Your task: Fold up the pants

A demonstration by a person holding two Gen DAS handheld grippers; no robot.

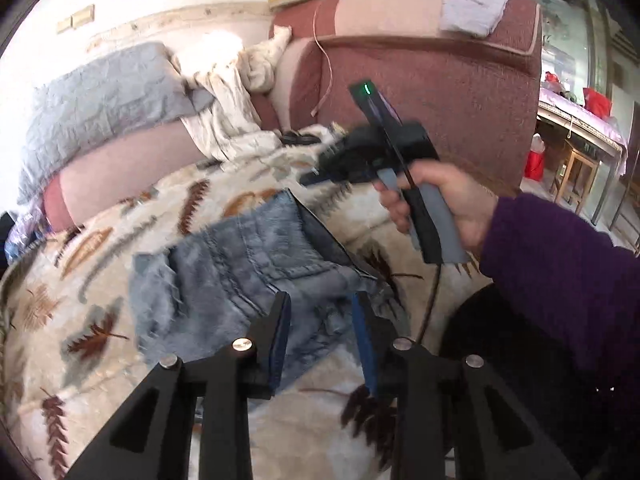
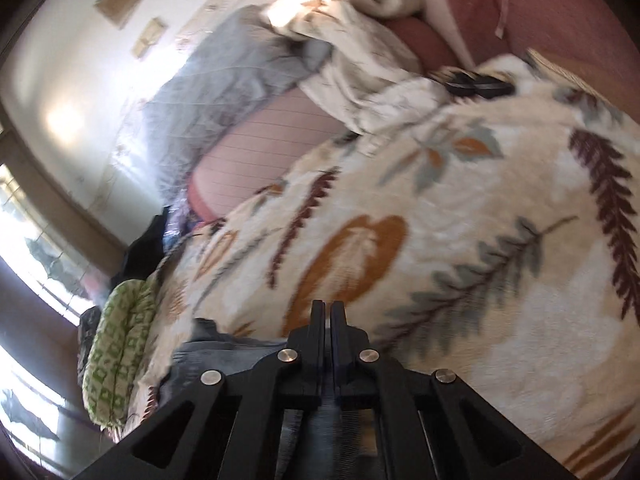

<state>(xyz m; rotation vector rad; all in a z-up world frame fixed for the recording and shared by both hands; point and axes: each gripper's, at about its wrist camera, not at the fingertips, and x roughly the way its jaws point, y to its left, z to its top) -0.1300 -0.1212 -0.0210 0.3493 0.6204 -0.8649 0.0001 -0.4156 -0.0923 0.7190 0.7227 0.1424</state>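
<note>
Both wrist cameras look steeply down along their fingers, close above the leaf-patterned blanket [image 1: 132,240], sharing the grey pillow [image 2: 224,92].

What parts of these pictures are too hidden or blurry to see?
- Jeans, left view: lower edge hidden behind the left gripper; how they are folded is unclear.
- Right gripper, right view: shut; blurred denim behind it, a grip cannot be confirmed.
- Dark thing on the blanket: too blurred to name.

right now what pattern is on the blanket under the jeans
Cream blanket with leaf prints in maroon, orange and grey-green; clearest in the right wrist view.
</note>
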